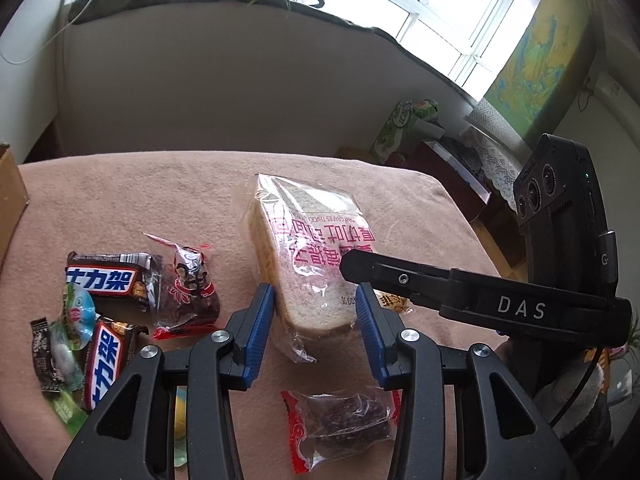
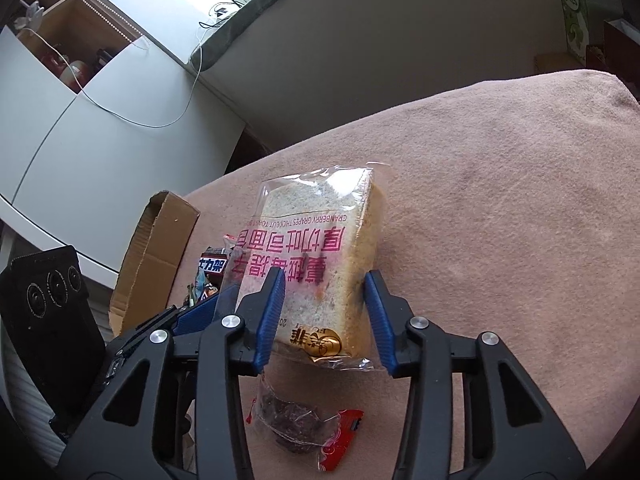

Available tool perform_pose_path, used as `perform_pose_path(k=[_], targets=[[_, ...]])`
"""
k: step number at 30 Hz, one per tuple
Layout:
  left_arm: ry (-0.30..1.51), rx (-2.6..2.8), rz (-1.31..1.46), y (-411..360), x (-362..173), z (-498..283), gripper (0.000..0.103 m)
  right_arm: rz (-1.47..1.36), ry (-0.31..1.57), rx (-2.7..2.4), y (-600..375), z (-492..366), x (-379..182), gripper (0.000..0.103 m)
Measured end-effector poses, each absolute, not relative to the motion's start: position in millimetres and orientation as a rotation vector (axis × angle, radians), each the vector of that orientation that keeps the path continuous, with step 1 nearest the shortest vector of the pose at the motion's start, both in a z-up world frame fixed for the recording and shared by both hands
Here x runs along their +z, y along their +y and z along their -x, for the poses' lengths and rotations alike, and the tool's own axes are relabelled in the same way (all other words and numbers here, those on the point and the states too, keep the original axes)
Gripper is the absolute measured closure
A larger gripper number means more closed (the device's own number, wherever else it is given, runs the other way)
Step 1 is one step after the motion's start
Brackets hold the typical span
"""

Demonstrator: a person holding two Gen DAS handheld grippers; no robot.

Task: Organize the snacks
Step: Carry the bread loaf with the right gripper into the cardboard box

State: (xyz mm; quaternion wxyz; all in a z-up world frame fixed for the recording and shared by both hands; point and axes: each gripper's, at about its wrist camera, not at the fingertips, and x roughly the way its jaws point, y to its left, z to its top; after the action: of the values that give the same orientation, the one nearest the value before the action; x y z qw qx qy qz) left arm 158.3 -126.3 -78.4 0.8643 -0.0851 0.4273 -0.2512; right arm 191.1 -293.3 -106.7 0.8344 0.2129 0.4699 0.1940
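Observation:
A clear bag of sliced toast bread [image 1: 308, 240] with pink print lies in the middle of the pink cloth-covered table [image 1: 140, 200]. My left gripper [image 1: 314, 312] has its blue pads against both sides of the bag's near end. In the right wrist view the same bread bag [image 2: 320, 240] sits between the pads of my right gripper [image 2: 324, 308], which press on its two faces. One black finger [image 1: 400, 280] of the right gripper crosses over the bread from the right. The left gripper's blue finger [image 2: 200, 314] shows just left of the bag.
Two Snickers bars [image 1: 108, 278] [image 1: 106, 360], a green jelly cup [image 1: 76, 316] and a dark fruit snack [image 1: 186, 284] lie left of the bread. Another dark snack in a red-edged wrapper [image 1: 344, 420] lies under the grippers. An open cardboard box [image 2: 156, 256] stands at the left table edge.

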Motion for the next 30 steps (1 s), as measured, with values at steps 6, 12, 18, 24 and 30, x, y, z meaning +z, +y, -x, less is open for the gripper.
perform_pose_path(k=[6, 12, 18, 24, 30], targets=[[0.834, -0.522, 0.188, -108.7, -60.0, -143.3, 0.062, -0.429, 0.949, 0.428, -283.3, -180.6, -78.7, 0.060], [0.763, -0.490, 0.201, -79.2, -39.8, -127.7, 0.062, -0.396, 0.909, 0.478, -256.5, -174.4, -49.2, 0.060], [0.708, -0.434, 0.228, -42.0, -25.4, -113.6, 0.062, -0.350, 0.884, 0.547, -213.2, -171.4, -28.0, 0.060], [0.666, -0.361, 0.270, 0.1, -18.4, -102.9, 0.062, -0.292, 0.882, 0.620, -160.2, -172.4, -17.1, 0.060], [0.633, -0.274, 0.320, 43.3, -16.1, -91.5, 0.062, -0.230, 0.884, 0.699, -101.3, -173.7, -10.0, 0.060]])
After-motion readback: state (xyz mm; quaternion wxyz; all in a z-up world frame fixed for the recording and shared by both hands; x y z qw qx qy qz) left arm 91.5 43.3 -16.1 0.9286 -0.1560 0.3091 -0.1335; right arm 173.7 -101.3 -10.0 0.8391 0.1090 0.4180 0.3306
